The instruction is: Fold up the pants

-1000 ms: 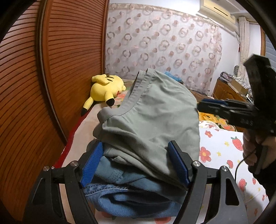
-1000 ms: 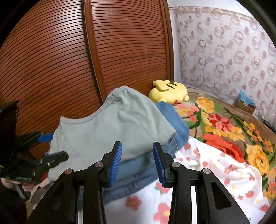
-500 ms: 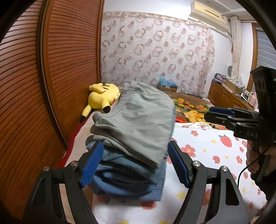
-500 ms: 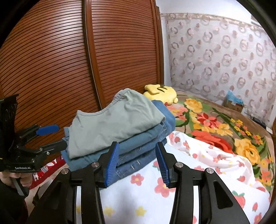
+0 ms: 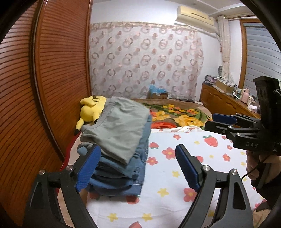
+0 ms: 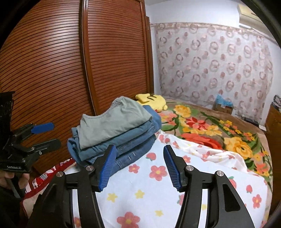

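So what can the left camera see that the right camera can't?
Only the left wrist view shows the wooden dresser and all of the air conditioner. Only the right wrist view shows the red patterned cloth beside the sheet. Both show the gray pants folded on the jeans stack, the yellow plush, the flower sheet and both open tools, left tool and right tool.
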